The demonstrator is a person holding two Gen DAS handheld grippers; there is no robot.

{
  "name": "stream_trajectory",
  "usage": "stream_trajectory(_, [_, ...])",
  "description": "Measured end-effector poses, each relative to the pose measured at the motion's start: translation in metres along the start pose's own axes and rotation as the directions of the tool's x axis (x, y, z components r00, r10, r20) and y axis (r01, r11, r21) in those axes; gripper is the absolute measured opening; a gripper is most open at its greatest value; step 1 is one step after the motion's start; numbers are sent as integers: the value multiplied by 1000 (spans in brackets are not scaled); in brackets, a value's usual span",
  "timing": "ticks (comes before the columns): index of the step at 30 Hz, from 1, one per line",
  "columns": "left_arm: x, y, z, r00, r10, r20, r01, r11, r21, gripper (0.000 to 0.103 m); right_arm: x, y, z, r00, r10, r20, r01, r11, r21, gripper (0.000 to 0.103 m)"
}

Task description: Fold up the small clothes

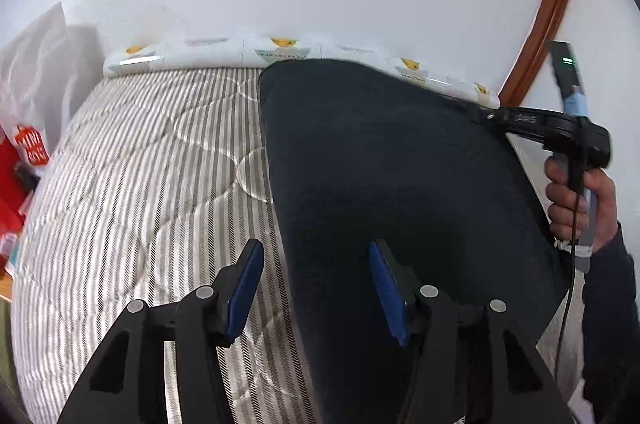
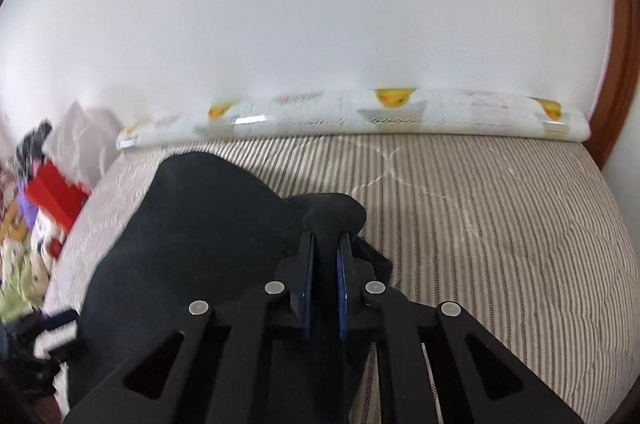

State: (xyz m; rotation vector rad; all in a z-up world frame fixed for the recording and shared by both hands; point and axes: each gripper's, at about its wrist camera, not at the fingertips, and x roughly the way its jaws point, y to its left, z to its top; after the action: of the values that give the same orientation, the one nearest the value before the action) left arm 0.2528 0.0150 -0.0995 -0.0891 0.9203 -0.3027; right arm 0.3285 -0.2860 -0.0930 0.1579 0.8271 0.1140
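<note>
A dark navy garment (image 1: 392, 184) lies spread on the striped bed cover (image 1: 152, 184). My left gripper (image 1: 316, 288) is open, its jaws wide apart over the garment's left edge near the front; nothing is between the blue pads. My right gripper (image 2: 325, 264) is shut on a raised fold of the same garment (image 2: 208, 224), lifting its right edge a little off the bed cover (image 2: 500, 224). In the left wrist view the right gripper (image 1: 480, 115) shows at the garment's far right corner, held by a hand (image 1: 576, 200).
A long white pillow with yellow print (image 1: 280, 52) lies along the wall at the bed's far edge; it also shows in the right wrist view (image 2: 380, 116). White and red bags (image 1: 28, 128) and piled clothes (image 2: 24, 224) sit left of the bed. A wooden frame (image 1: 552, 8) stands at right.
</note>
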Motion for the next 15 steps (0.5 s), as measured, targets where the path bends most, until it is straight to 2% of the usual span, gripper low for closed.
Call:
stream_trajectory(3, [-4,-1,-1,1000,4,-1,-4,1000,-4,52,19,-4,-2,996,-11,-86,14,999,28,12])
stream_trajectory(5, [-9,1,-4,1000,-5,2,5,1000,-11,52,10,-8,-5,997,-13,-76,16,999,39,16])
stream_trajectory(7, [-14,1,-7,1000,-12,5,12,1000,-8,52,-10,-11,-13,998,-29,-48,31,999,42,29])
stream_trajectory(8, [-16,1,-8,1000,-12,6,12,1000,-6,52,-16,-11,-17,999,-19,-44,21,999,39,39])
stream_trajectory(9, [-17,0,-10,1000,-12,8,12,1000,-5,52,-24,-12,-21,999,-6,-40,7,999,32,42])
stream_trajectory(12, [-22,-1,-13,1000,-19,12,19,1000,-15,52,-38,-12,-37,999,14,-51,-12,999,30,43])
stream_trajectory(15, [-25,-3,-17,1000,-21,12,22,1000,-23,52,-32,-17,-55,994,53,-95,-46,996,74,41])
